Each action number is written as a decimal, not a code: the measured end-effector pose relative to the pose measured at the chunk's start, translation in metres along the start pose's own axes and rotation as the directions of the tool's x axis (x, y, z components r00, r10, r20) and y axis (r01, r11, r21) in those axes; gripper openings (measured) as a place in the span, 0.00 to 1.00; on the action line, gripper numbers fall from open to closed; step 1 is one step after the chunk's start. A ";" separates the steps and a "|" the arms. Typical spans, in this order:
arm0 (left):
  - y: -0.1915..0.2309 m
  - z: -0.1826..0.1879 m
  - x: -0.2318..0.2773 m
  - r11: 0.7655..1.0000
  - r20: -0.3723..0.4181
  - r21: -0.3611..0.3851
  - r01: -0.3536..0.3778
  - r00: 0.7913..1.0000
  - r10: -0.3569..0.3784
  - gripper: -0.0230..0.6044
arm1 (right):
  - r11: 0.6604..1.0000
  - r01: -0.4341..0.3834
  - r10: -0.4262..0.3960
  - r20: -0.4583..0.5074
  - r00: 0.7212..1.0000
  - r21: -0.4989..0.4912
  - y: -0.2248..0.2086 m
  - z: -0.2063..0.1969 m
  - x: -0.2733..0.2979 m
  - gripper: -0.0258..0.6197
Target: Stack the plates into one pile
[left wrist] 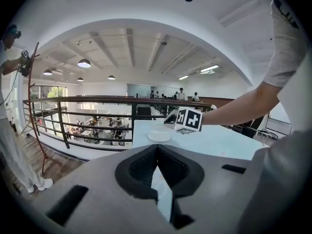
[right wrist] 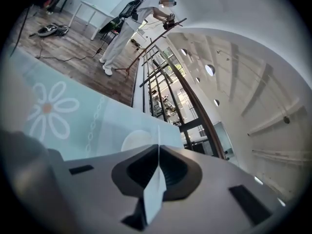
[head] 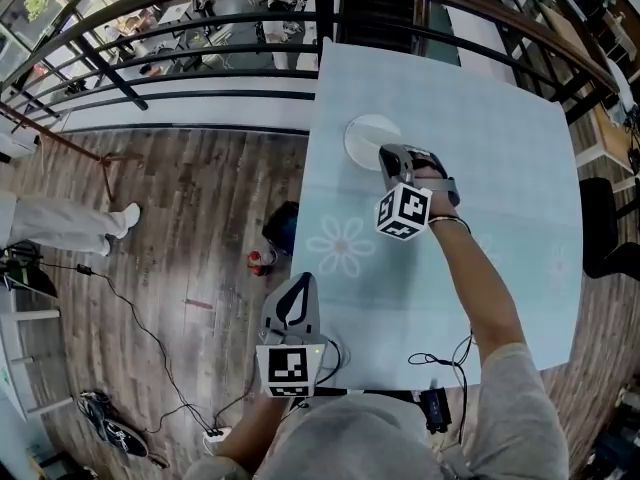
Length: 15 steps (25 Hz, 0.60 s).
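Observation:
A white plate (head: 368, 140) lies near the far left side of the pale blue table (head: 500, 168); I cannot tell whether it is one plate or a pile. My right gripper (head: 388, 154) hovers at its near right rim, jaws shut with nothing between them. Its own view shows the plate (right wrist: 132, 140) just past the shut tips (right wrist: 158, 148). My left gripper (head: 297, 281) hangs over the table's near left edge, shut and holding nothing. In the left gripper view the plate (left wrist: 159, 136) lies far ahead, beside the right gripper's marker cube (left wrist: 188, 120).
A white flower print (head: 342, 244) marks the cloth between the grippers. Black cables and a small device (head: 434, 406) lie at the near table edge. A curved railing (head: 200, 43) runs behind. On the wood floor at left stand a dark bag (head: 283, 226) and a person (head: 60, 223).

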<state>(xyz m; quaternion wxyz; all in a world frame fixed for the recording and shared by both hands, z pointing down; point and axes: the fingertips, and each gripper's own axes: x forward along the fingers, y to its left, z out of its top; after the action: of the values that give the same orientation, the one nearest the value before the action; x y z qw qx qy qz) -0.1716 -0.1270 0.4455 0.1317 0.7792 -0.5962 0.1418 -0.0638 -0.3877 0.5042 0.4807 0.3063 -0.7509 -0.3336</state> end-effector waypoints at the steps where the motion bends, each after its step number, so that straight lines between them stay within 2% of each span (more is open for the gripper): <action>1: 0.003 -0.001 0.000 1.000 -0.004 -0.004 -0.005 1.000 0.005 0.06 | 1.000 -0.006 0.006 -0.007 1.000 -0.011 0.005 -0.001 0.005 0.09; 10: 0.024 -0.010 -0.001 1.000 -0.022 -0.014 -0.015 1.000 0.014 0.06 | 0.995 -0.100 0.098 -0.048 0.994 -0.029 0.052 -0.002 0.037 0.09; 15: 0.028 -0.022 -0.006 1.000 -0.039 -0.018 -0.015 0.999 0.014 0.06 | 0.989 -0.141 0.144 -0.095 0.985 0.031 0.078 -0.013 0.053 0.09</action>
<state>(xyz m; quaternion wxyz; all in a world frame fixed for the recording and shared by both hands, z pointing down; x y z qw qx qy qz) -0.2014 -0.1199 0.4647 0.1492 0.7707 -0.6004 0.1524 -0.0812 -0.3858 0.5983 0.5353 0.2734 -0.7508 -0.2739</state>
